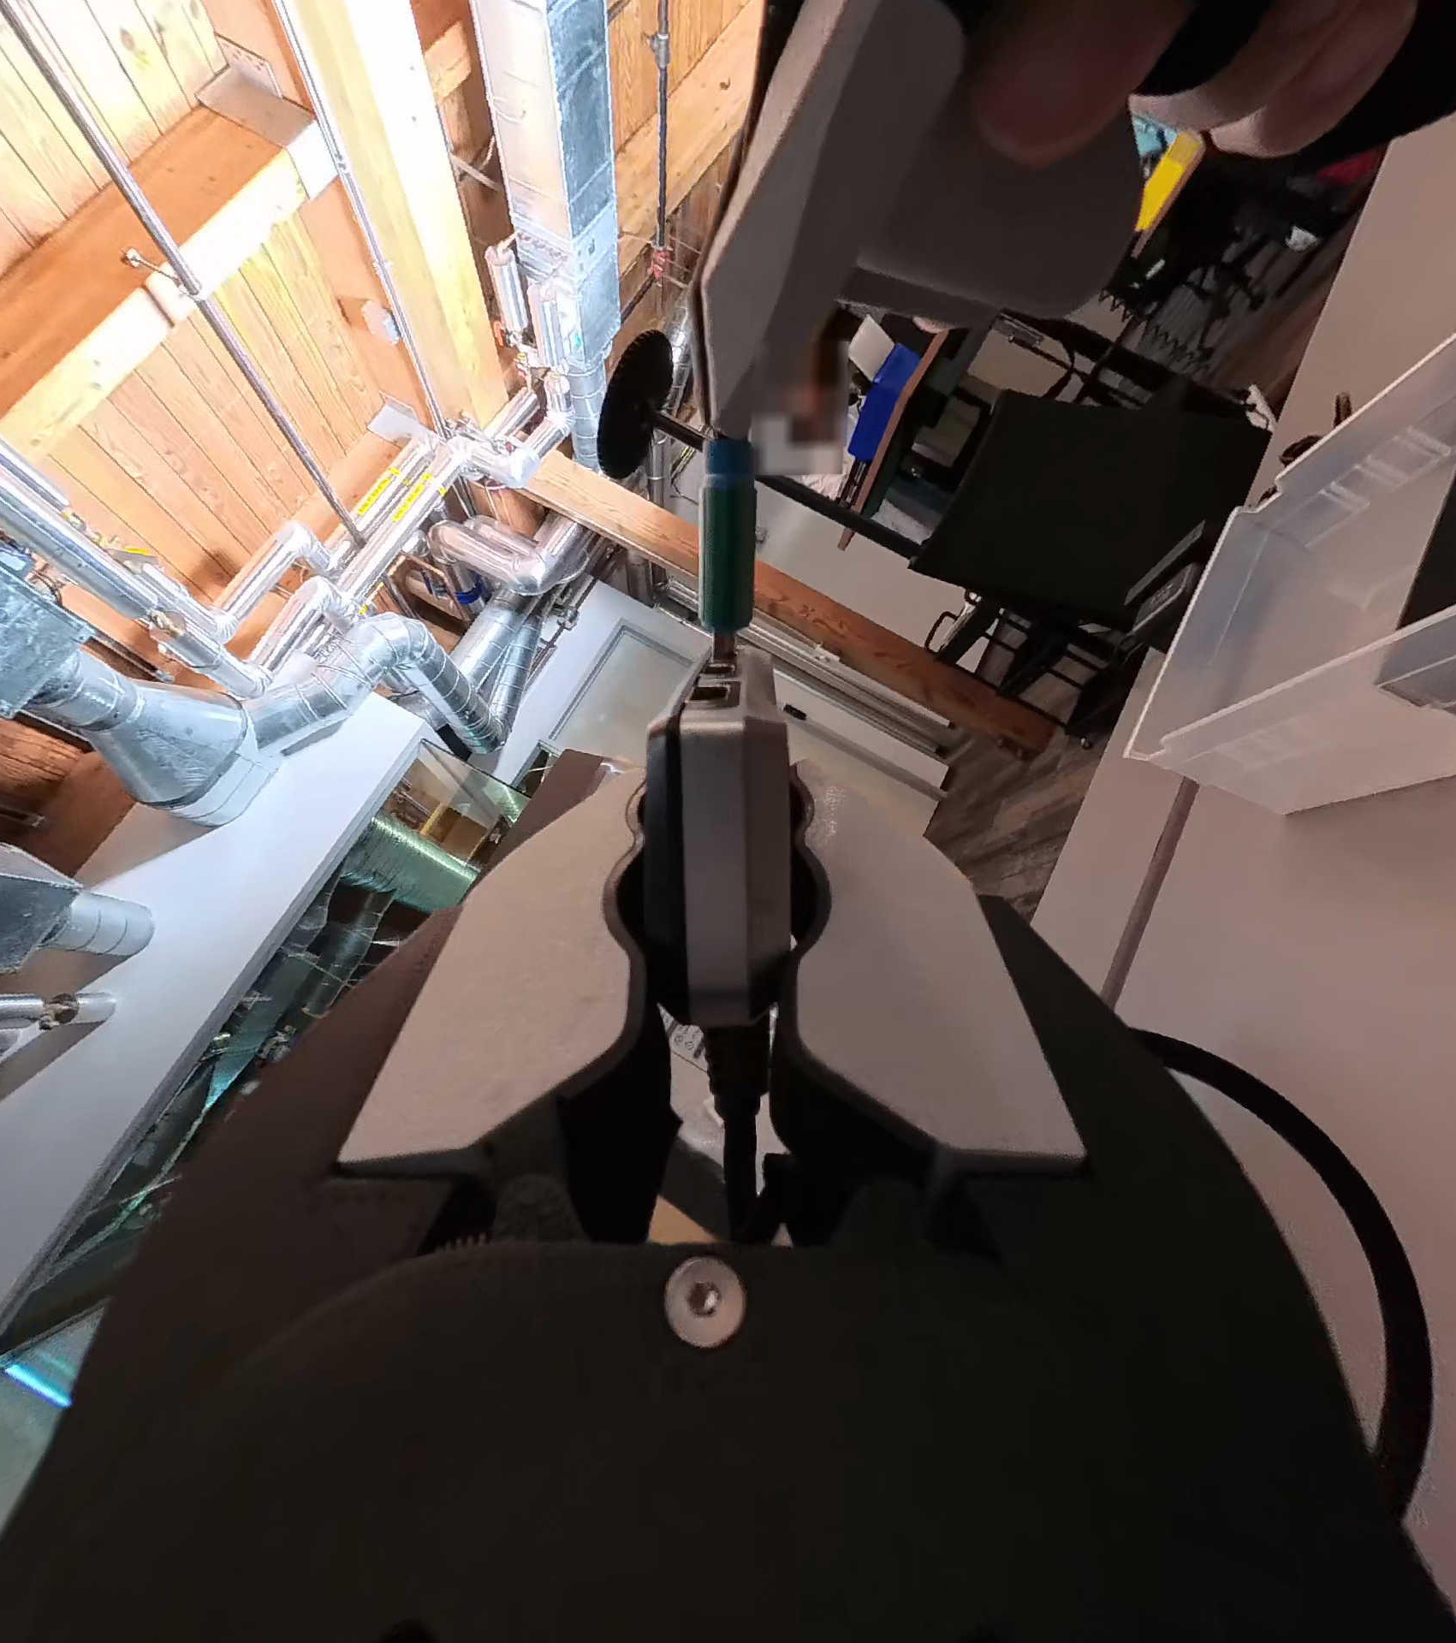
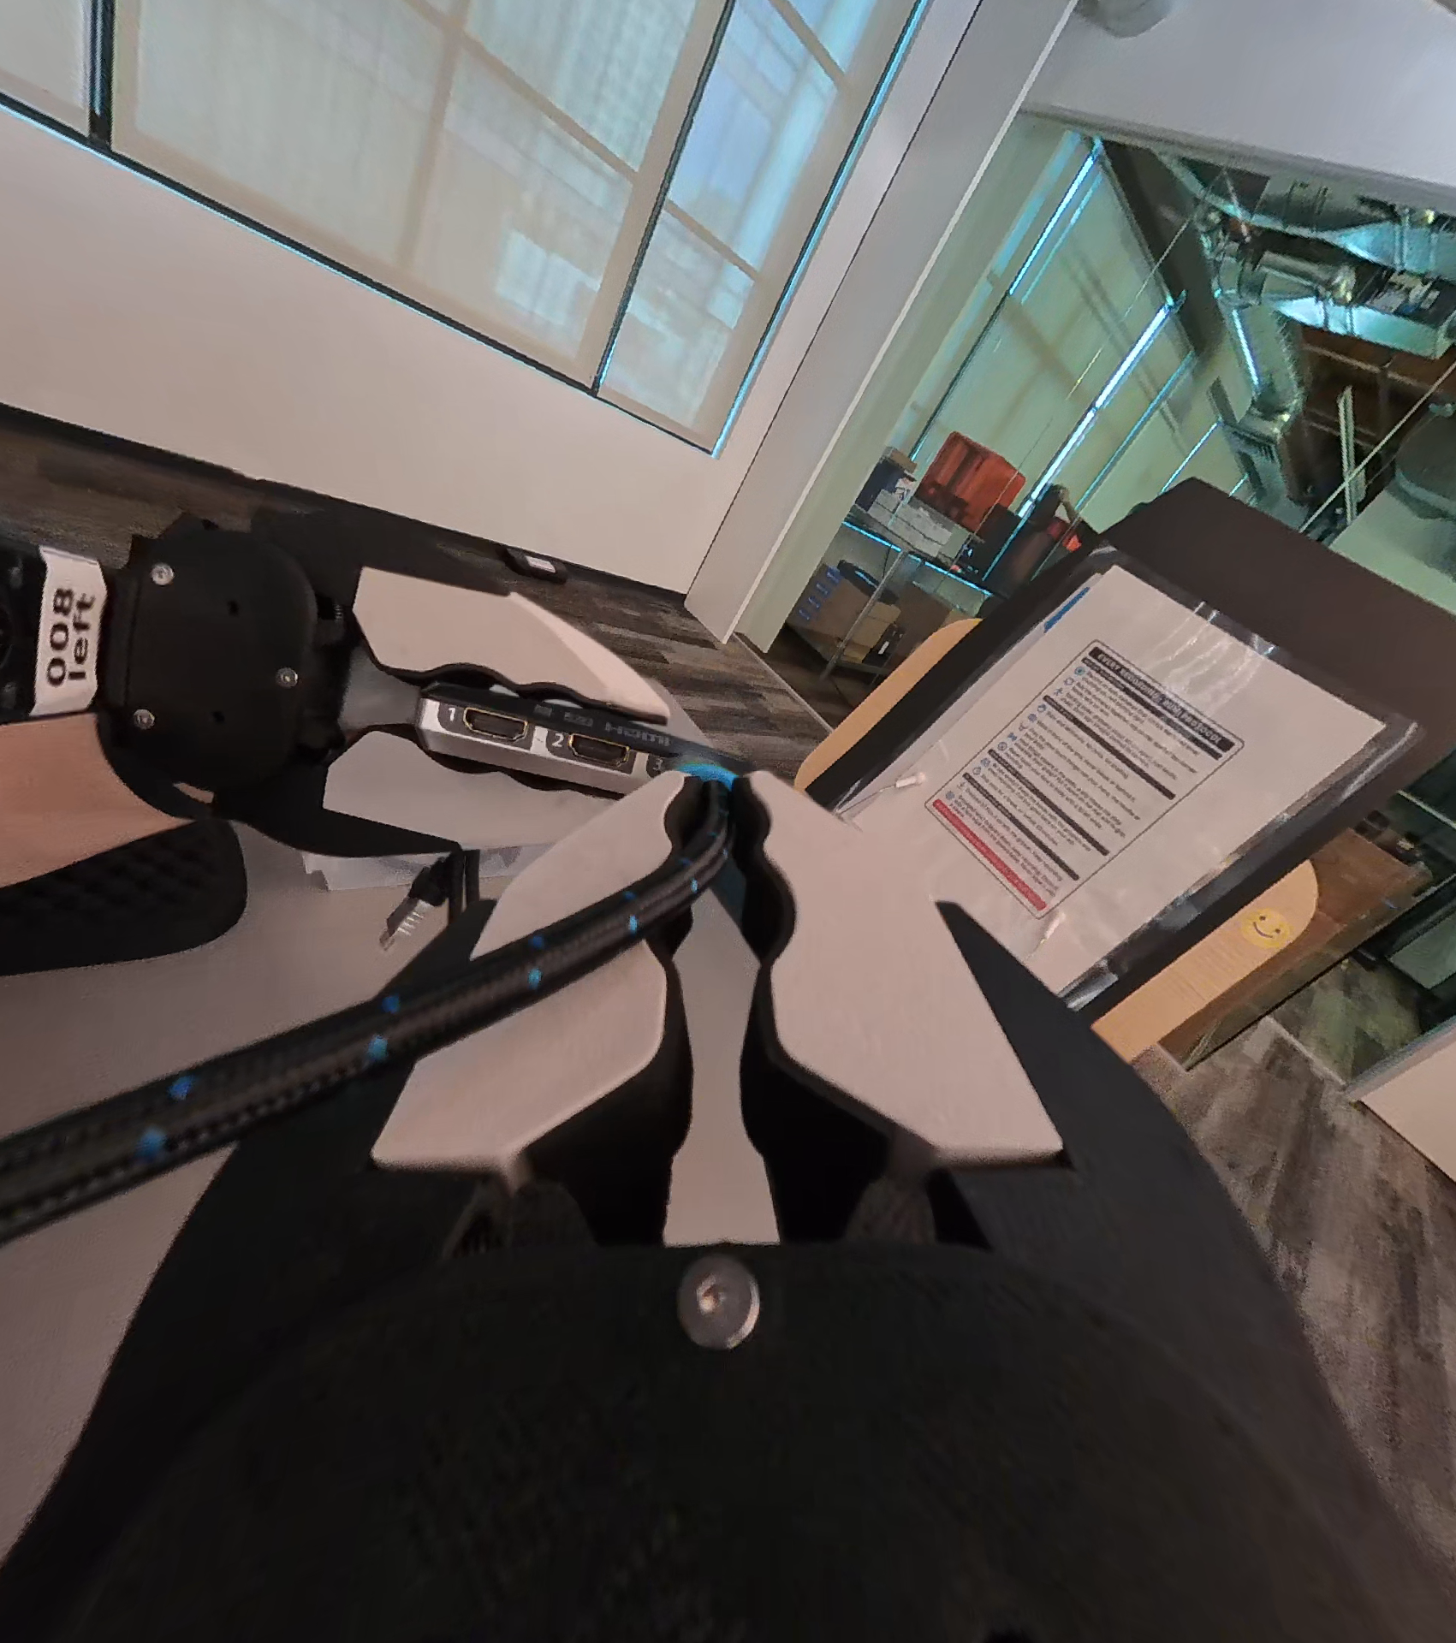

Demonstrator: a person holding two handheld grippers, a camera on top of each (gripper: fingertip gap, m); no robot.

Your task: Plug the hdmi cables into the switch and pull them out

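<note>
silver hdmi switch (image 1: 720,876): clamped in left hand-held gripper (image 1: 720,765)
right hand-held gripper (image 2: 728,787): closed on braided hdmi cable (image 2: 404,1000), plug (image 1: 728,542) at end port
tip: keep plug square, push straight

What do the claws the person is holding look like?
Each claw has a chunky black body with a silver screw in the middle and two pale grey fingers with wavy inner edges. That goes for the left claw and the right claw. The right wrist view shows a white label with writing wrapped around the left claw, beside its round camera lens, and a dark strap under the person's arm.
</note>
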